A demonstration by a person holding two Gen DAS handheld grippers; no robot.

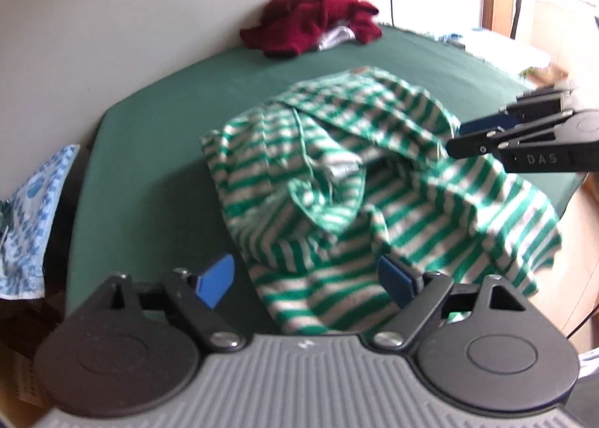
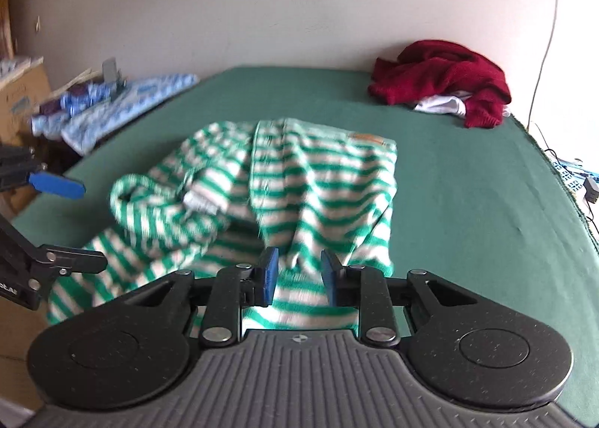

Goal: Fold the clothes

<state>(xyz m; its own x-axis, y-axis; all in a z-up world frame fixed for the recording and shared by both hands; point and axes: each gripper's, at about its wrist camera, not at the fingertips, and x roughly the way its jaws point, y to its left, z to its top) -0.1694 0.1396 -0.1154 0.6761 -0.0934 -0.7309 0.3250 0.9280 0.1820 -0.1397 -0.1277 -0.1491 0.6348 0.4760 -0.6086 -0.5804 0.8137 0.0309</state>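
1. Striped sweater [image 2: 269,181] in a rumpled heap mid-bench [image 2: 468,181], near edge hanging off the front. No clean fold visible.
2. Right gripper [image 2: 297,278]: fingers part closed, pinching a ridge of the sweater at its near hem.
3. Left gripper [image 1: 305,278]: fingers spread wide, over the sweater's left side, gripping nothing.
4. Red sweater [image 2: 441,76] behind the striped one, crumpled, untouched.
5. Early stage: flattening, all folds and the second item still to do.

"DAS" stands on the right gripper [image 1: 458,140]; garment labels unreadable.
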